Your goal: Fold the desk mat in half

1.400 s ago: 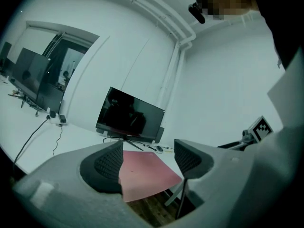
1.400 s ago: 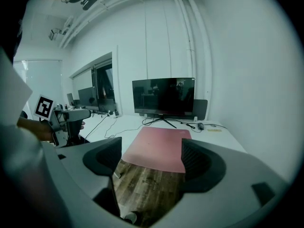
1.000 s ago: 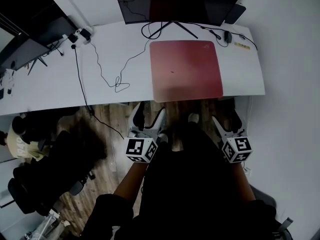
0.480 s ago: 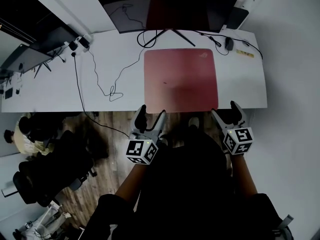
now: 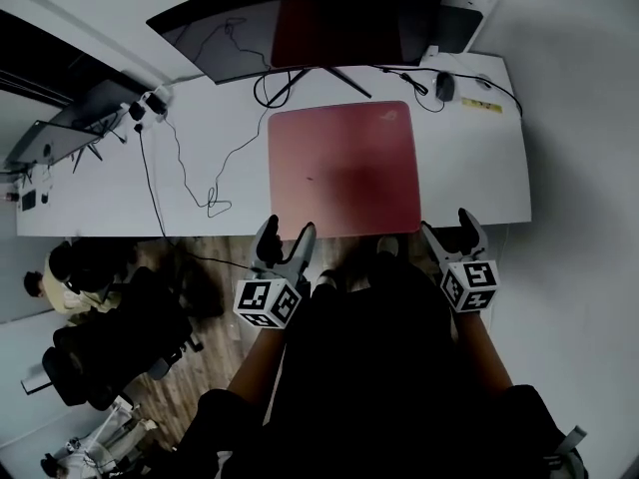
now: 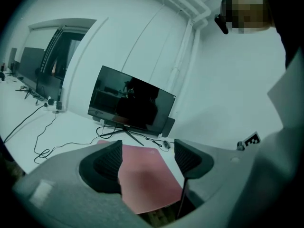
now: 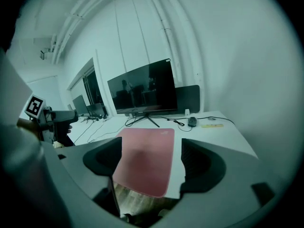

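Found desk mat (image 5: 344,168) flat on desk (image 5: 100,188), right of centre, reaching the front rim, directly before monitor (image 5: 300,18). Logged mouse (image 5: 445,86) behind mat's far-right corner, loose cable (image 5: 190,168) to mat's left. Noted left gripper (image 5: 286,234) and right gripper (image 5: 448,226) off the front rim, by mat's near corners, not touching.

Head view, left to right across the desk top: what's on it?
Plug cluster → looped black cable → red desk mat → mouse → yellow strip
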{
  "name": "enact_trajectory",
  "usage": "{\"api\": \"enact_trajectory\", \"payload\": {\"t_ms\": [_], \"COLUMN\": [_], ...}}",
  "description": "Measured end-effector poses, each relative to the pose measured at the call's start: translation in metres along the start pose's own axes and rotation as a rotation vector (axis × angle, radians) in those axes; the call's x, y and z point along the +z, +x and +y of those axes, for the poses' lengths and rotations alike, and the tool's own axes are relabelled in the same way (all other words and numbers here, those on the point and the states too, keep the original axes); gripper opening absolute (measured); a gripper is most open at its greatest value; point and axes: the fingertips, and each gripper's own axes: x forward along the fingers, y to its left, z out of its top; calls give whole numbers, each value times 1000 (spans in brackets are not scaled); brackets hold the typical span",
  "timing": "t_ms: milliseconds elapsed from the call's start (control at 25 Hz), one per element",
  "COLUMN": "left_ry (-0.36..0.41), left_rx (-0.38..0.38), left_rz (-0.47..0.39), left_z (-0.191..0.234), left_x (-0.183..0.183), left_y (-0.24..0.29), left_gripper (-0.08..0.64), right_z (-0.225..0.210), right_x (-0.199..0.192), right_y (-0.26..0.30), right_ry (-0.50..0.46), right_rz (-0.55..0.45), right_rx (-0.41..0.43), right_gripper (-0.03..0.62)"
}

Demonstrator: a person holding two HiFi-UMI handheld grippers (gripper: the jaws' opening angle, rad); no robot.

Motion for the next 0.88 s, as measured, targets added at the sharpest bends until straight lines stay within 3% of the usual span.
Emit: {"api": "enact_trajectory", "payload": {"t_ms": [120, 440, 800, 880], "left_ry": [-74, -214, -338, -380], "left_rx": [71, 231, 278, 278], "left_rz": [7, 41, 147, 162], "left_z": [8, 59, 114, 125], "left_x": [-10, -52, -113, -125], "left_y": [0, -14, -11, -10], "left_gripper": [341, 341, 341, 341], "right_z": [-23, -37, -17, -18], "right_x": [-16, -64, -90, -99], "right_y": [6, 28, 53, 60], "right_ry": [4, 144, 189, 236], "right_rz": [34, 142, 220, 229], "right_rx": [-36, 11, -10, -31], "right_gripper": [376, 374, 374, 374]}}
